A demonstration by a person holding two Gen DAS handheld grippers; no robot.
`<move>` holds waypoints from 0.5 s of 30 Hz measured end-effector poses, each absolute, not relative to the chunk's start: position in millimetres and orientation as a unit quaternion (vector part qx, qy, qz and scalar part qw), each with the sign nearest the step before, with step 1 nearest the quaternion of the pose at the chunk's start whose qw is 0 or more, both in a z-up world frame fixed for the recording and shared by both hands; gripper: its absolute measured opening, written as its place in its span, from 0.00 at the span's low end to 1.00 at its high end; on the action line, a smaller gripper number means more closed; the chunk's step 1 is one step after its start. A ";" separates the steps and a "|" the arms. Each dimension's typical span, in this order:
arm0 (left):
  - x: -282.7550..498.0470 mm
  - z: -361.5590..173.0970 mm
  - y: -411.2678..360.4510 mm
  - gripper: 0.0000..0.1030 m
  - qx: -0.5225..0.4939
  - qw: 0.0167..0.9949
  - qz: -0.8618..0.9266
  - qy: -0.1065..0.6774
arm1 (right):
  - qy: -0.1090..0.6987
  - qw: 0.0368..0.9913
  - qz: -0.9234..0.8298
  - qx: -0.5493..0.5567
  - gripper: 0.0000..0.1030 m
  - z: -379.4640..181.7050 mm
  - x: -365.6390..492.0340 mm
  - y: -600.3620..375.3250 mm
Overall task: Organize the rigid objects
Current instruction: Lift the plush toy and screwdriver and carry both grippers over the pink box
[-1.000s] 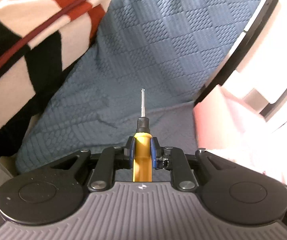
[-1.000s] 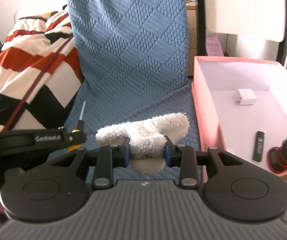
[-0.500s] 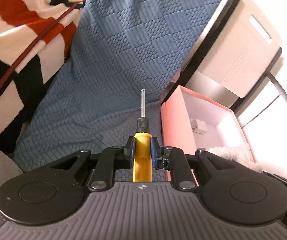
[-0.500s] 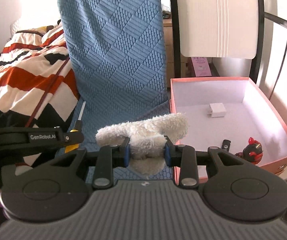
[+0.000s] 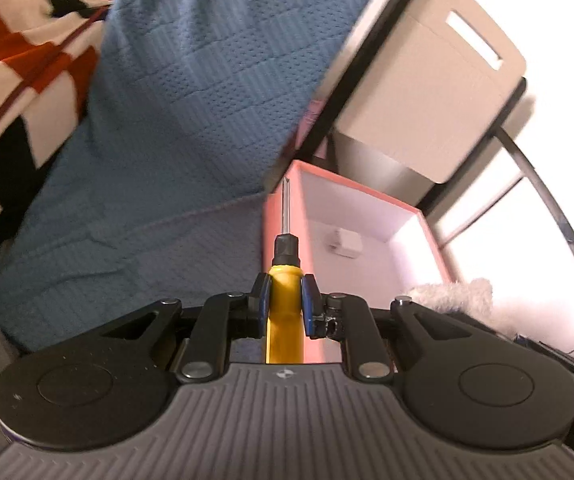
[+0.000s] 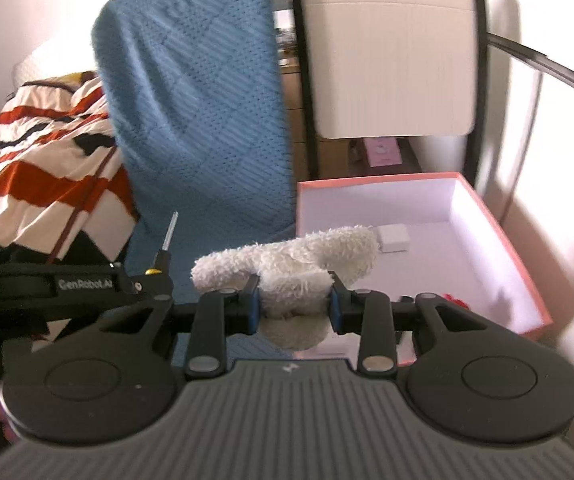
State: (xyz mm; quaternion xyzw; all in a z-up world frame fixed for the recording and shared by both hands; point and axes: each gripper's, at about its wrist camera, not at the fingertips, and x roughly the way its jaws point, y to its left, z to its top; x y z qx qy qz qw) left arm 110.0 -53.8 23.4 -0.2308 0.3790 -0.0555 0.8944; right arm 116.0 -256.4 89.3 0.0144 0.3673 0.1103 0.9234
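My left gripper (image 5: 284, 294) is shut on a yellow-handled screwdriver (image 5: 285, 272), its metal shaft pointing at the near left corner of a pink open box (image 5: 367, 200). My right gripper (image 6: 293, 300) is shut on a white plush toy (image 6: 287, 268) and holds it in the air just left of the pink box (image 6: 523, 264). The left gripper and screwdriver tip (image 6: 169, 236) also show at the left of the right wrist view. The plush shows at the right edge of the left wrist view (image 5: 451, 294). A small white block (image 6: 394, 239) lies inside the box.
A chair draped in blue quilted cloth (image 6: 195, 100) stands left of the box. A white chair back (image 6: 391, 52) stands behind the box. A red, white and black striped blanket (image 6: 43, 160) lies on the left. A red and a dark object lie partly hidden in the box.
Both grippers have risen and pulled back. The left gripper has swung right, so the screwdriver now points at the pink box instead of the blue cloth. Both grips are unchanged.
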 end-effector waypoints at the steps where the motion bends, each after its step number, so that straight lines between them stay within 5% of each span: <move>1: 112.7 25.5 -60.5 0.19 -0.228 0.895 -0.059 0.379 | 0.365 0.925 0.105 0.013 0.34 90.6 116.0 -263.3; 15: 152.1 11.9 -130.5 0.19 -0.211 0.886 -0.088 0.404 | 0.399 0.914 0.072 0.028 0.34 73.1 142.1 -331.3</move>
